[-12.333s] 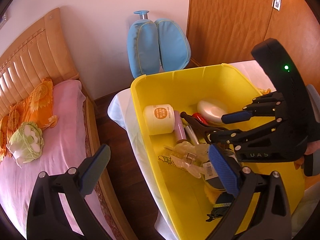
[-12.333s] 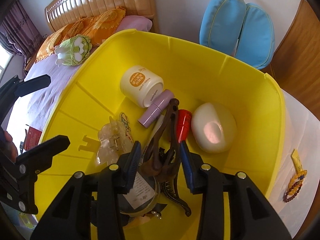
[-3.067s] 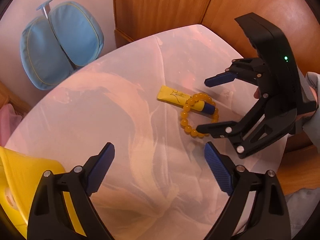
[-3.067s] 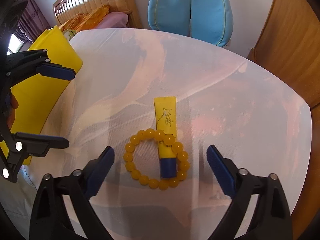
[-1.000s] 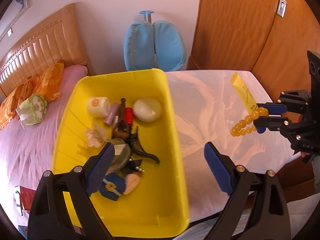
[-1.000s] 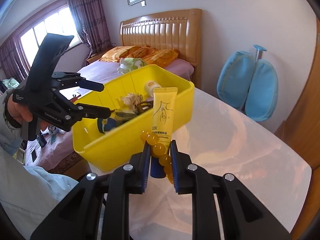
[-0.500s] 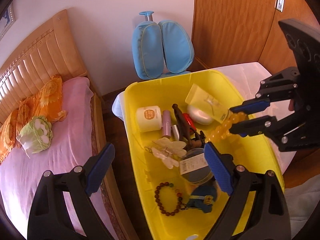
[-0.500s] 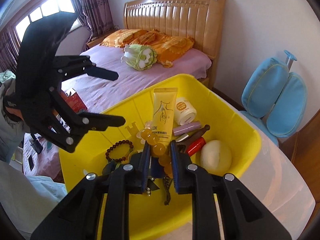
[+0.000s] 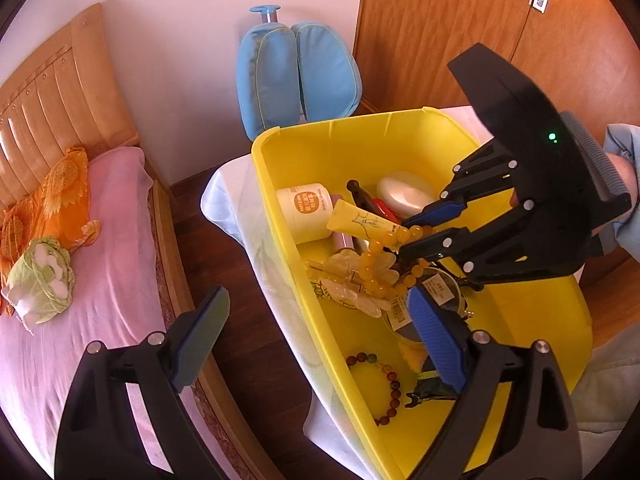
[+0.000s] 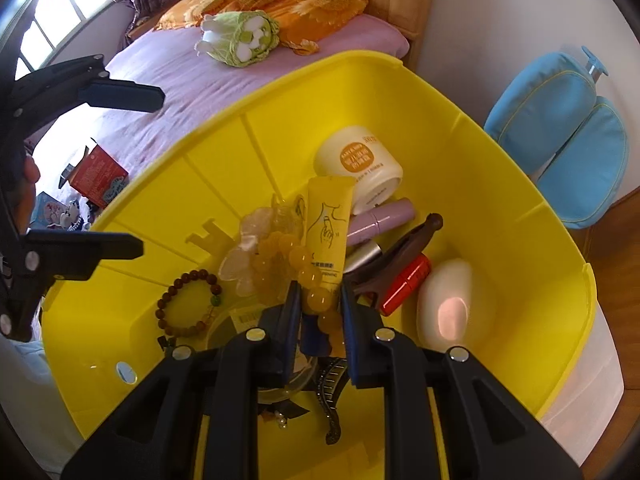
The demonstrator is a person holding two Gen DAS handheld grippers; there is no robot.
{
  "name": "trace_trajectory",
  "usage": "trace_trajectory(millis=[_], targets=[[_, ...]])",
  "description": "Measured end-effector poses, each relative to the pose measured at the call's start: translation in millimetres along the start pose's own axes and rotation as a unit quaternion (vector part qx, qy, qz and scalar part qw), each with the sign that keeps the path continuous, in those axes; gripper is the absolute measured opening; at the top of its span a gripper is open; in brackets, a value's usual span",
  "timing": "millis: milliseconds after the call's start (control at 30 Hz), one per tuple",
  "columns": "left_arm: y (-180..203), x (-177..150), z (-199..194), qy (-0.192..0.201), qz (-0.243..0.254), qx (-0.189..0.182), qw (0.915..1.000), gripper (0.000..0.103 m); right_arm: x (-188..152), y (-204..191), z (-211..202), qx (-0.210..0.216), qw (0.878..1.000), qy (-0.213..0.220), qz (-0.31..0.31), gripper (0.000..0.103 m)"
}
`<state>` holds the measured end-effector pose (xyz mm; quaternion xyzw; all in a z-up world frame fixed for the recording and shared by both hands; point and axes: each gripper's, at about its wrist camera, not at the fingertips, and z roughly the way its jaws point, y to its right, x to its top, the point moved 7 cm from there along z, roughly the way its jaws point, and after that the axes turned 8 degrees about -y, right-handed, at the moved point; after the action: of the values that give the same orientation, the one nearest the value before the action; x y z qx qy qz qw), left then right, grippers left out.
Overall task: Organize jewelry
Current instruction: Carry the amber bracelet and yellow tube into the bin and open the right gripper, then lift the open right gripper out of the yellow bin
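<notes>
My right gripper (image 10: 318, 304) is shut on a yellow tube (image 10: 327, 224) and a yellow bead bracelet (image 10: 298, 260), holding both low inside the yellow bin (image 10: 520, 216). In the left wrist view the right gripper (image 9: 418, 234) holds the tube (image 9: 360, 222) with the bracelet (image 9: 376, 270) hanging over the bin's contents. A brown bead bracelet (image 10: 188, 306) lies on the bin floor; it also shows in the left wrist view (image 9: 386, 384). My left gripper (image 9: 312, 344) is open and empty, over the bin's left wall.
The bin (image 9: 288, 216) holds a cream jar (image 10: 360, 164), a white case (image 10: 450, 304), a lilac tube (image 10: 380, 216), a red stick (image 10: 406, 284), clear hair claw (image 10: 256, 248) and brown clip. A bed (image 9: 80, 264) lies left; a blue chair (image 9: 296, 72) stands behind.
My right gripper has lowered the tube and yellow bracelet deeper into the bin. The left gripper has moved closer to the bin's left wall.
</notes>
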<state>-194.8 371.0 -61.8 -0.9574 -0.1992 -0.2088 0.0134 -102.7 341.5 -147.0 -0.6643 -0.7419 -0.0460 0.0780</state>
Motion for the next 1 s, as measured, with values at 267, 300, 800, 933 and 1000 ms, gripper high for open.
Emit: trace_trajectory(millis=[267,300,800,933,1000], targets=[[-1,0,5,0.003,-0.008,-0.011,0.9999,0.089,-6,10,-2,-0.007,1.000,-0.007,0.017,0.048],[-2,0,5,0.003,-0.007,-0.012,0.9999,0.089,-7,11,-3,-0.008,1.000,-0.005,0.018,0.050],[22,1,-24,0.078,-0.034,-0.037,0.9957,0.089,-44,-15,-68,-0.019,0.994,0.098,0.051,0.085],[25,-2,-17,0.060,-0.075,-0.071,0.9929,0.089,-60,-28,-71,-0.022,0.993,0.100,0.059,0.086],[28,-2,-15,0.054,-0.078,-0.066,0.9933,0.089,-71,-33,-75,-0.020,0.992,0.101,0.068,0.086]])
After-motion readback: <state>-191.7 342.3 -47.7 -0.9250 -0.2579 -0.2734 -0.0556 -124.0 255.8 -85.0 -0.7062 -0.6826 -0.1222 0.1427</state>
